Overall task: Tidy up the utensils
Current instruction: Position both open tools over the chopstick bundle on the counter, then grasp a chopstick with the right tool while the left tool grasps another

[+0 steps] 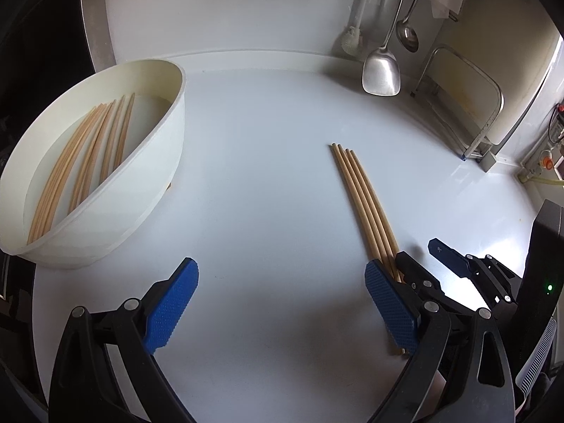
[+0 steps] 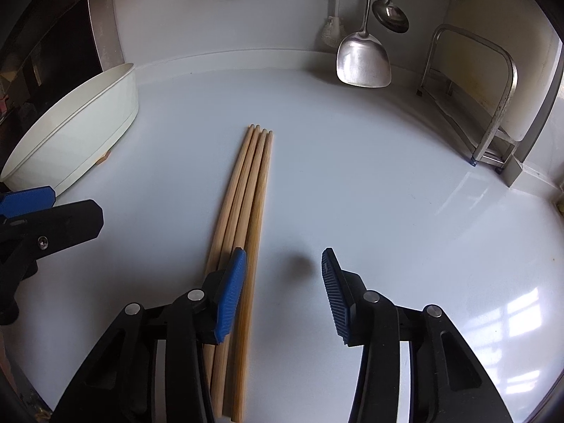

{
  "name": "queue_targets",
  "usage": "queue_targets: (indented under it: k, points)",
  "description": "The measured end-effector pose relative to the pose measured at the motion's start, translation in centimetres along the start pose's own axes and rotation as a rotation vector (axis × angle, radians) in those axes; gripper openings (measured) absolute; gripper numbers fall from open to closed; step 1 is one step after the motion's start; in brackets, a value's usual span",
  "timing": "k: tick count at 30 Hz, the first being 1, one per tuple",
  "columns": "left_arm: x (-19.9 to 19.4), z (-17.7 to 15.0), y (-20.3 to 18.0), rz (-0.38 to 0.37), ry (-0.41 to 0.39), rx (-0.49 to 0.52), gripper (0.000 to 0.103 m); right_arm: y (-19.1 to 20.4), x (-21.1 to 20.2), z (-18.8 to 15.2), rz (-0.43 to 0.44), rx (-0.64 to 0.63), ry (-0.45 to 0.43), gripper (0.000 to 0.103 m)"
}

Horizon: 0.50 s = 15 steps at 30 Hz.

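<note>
On the white counter [image 2: 352, 183], four wooden chopsticks [image 2: 246, 190] are lying side by side as a tidy bundle, their long axis running away from the right gripper [image 2: 283, 275] almost exactly along its line of sight, tips pointing toward the back wall. That alignment is the relation the coming move is hanging on: the bundle is sitting under and just left of the right gripper's left finger pad [image 2: 231, 296], not in the gap between the two pads, so the jaws, which are standing wide apart with nothing in them, are probably needing a small shift to the left before they can straddle the sticks. The left gripper [image 1: 282, 303] is also gaping wide and holding nothing; from its camera the same chopsticks [image 1: 363, 197] are lying off to its right, slanting away, with its right pad just beside their near ends. The right gripper is judged the nearer and better lined up. Off to the left, the white oval container [image 1: 155, 162] is already holding more chopsticks [image 1: 84, 162], well apart from the loose bundle, and it looks like the likely destination.
</note>
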<state>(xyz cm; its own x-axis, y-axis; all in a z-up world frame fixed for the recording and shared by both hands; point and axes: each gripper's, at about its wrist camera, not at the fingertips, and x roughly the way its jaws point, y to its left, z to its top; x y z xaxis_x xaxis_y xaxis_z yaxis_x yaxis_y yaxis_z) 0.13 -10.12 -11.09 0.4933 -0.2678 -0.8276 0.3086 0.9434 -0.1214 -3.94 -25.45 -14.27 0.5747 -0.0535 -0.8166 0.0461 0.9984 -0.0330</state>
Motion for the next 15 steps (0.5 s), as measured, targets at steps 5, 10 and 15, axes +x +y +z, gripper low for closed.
queue_targets:
  k: [5, 10, 15]
  points:
    - [0.1, 0.0, -0.6, 0.0, -0.003, 0.001, 0.094, 0.4, 0.1, -0.4, 0.019, -0.032, 0.016, 0.027]
    - [0.6, 0.2, -0.8, 0.0, 0.001, -0.007, 0.094, 0.5, 0.1, -0.4, 0.04, -0.052, 0.01, 0.007]
    - [1.4, 0.2, -1.3, -0.005, 0.019, -0.017, 0.094, -0.5, 0.1, -0.3, 0.069, -0.026, 0.008, 0.007]
